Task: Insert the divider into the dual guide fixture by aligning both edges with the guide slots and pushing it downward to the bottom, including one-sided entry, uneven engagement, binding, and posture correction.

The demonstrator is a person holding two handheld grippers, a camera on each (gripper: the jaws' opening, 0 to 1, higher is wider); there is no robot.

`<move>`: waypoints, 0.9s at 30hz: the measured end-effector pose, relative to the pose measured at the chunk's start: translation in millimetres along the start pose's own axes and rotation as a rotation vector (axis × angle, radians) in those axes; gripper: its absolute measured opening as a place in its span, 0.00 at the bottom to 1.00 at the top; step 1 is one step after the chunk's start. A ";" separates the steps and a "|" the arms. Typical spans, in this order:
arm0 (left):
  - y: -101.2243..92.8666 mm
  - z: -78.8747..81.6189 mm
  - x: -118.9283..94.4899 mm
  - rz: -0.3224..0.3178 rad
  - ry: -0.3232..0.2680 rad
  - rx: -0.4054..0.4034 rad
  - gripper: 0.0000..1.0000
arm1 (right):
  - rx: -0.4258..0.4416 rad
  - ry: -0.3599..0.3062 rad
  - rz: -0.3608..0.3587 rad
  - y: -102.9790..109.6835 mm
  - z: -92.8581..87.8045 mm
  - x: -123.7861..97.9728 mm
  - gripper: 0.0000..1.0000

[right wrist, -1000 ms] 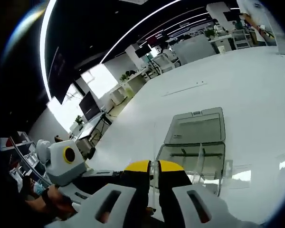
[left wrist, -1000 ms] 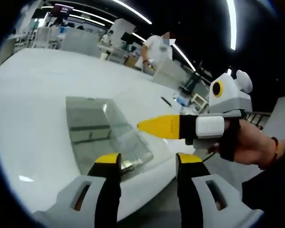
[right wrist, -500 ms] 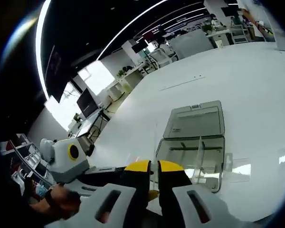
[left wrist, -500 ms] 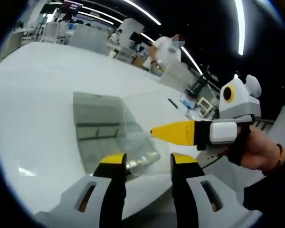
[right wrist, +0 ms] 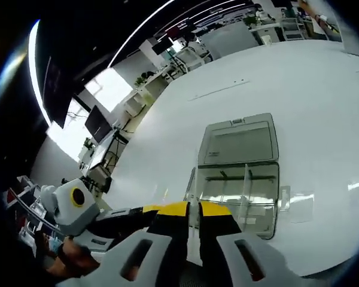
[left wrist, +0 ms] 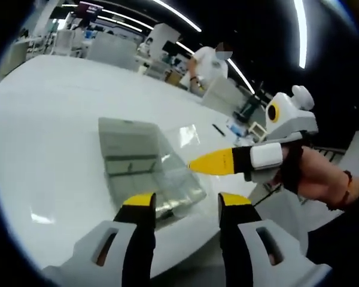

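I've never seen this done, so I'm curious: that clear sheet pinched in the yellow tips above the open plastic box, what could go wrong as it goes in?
The divider is held at one edge by the right gripper, so it may tilt and enter one slot first, then bind. The clear box sits loose on the table; the left gripper is open, so it could slide.

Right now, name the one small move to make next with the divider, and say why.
Probably bring the right gripper forward and down toward the open fixture. Its jaws are shut on the clear divider, which hangs short of the guide slots, not yet in them. The left gripper is open and holds nothing, so it could steady the fixture.
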State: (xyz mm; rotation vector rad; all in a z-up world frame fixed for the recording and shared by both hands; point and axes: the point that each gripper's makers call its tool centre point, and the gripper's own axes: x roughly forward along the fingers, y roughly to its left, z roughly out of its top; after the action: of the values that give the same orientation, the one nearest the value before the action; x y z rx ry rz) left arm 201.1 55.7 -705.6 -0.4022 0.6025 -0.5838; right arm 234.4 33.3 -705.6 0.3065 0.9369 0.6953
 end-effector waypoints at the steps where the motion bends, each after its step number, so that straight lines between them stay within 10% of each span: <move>1: 1.3 0.2 -1.7 -0.001 0.001 0.006 0.41 | 0.013 0.017 0.006 0.4 -1.1 1.4 0.00; 27: 26.1 -0.4 -19.6 -0.015 0.018 0.100 0.53 | 0.157 0.244 -0.039 -16.8 2.0 25.9 0.00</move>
State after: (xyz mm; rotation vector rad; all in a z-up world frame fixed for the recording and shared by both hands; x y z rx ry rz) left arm 197.8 87.7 -711.2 -0.3079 0.5856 -0.6296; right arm 253.2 38.1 -729.7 0.3458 1.2303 0.6332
